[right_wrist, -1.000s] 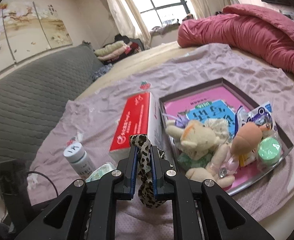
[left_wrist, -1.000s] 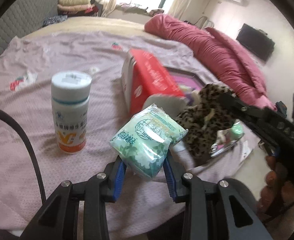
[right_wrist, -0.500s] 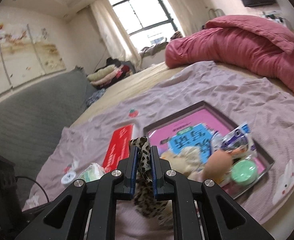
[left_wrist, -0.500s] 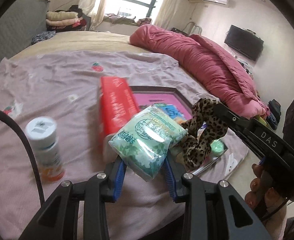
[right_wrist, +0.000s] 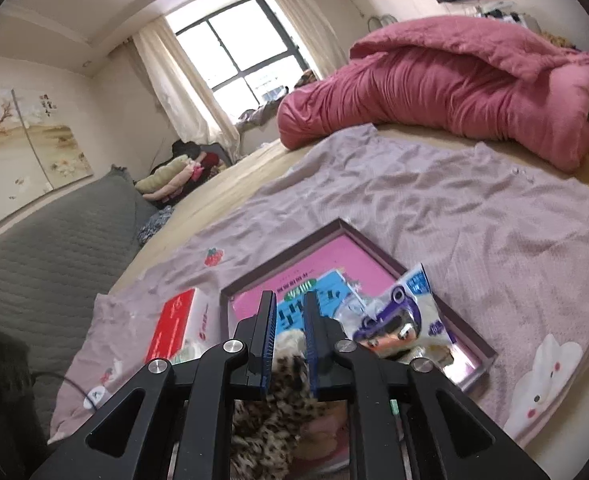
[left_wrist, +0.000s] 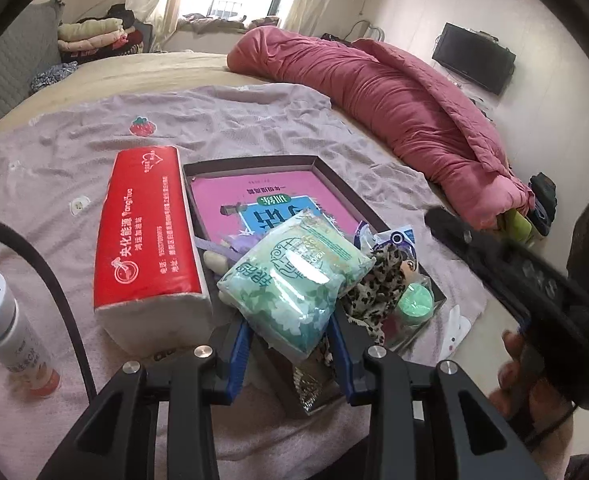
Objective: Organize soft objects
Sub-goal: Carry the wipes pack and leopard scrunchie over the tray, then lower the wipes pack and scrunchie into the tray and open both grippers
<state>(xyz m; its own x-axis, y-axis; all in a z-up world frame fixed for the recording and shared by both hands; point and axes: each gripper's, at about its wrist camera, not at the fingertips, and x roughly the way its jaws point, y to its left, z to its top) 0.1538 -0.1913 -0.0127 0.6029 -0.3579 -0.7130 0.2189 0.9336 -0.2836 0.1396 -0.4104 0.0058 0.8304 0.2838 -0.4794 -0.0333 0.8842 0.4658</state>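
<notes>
Green tissue pack (left_wrist: 294,280): my left gripper (left_wrist: 290,344) is clamping it between the blue pads, carrying it above the near edge of the box tray (left_wrist: 250,162). Leopard scrunchie (right_wrist: 278,404): it is lying low between the pads of my right gripper (right_wrist: 288,340), whose jaws have just been parting slightly; I cannot tell whether they are gripping it. Red tissue box (left_wrist: 146,240) is sitting at nine o'clock of the tray, touching it. White bottle (left_wrist: 6,328) is standing at eight o'clock, well apart. Pink quilt (left_wrist: 394,108) is lying at two o'clock.

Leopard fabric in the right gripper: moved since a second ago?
Yes. The leopard fabric has slipped below the right gripper tips, jaws just opening, and now hangs over the tray.
</notes>
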